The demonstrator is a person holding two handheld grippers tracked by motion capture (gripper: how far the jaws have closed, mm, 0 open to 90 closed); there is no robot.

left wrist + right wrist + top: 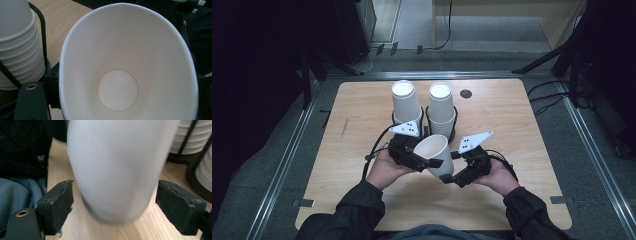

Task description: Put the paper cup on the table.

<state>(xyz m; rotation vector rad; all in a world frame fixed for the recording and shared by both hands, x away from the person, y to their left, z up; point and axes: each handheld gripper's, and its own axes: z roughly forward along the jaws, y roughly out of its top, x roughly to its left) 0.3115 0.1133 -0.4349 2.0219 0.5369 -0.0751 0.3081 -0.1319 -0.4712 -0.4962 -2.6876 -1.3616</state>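
High view: your left gripper (pixel 428 161) pinches the tilted white paper cup (pixel 435 155) by its rim at the table's (pixel 362 150) near middle, likely so the base stays free for your other hand. Your right gripper (pixel 115 206) has its jaws spread either side of the cup's base, clear of it. The cup is empty. Beyond stand two black wire holders (pixel 454 125), each loaded with stacked white paper cups (pixel 441 107).

We see: paper cup (pixel 435 154) – white, smooth, matt | table (pixel 362 115) – light wood, smooth | cup stacks at 12 o'clock (pixel 442 107) – paper | jaw pads – black, rough rubber
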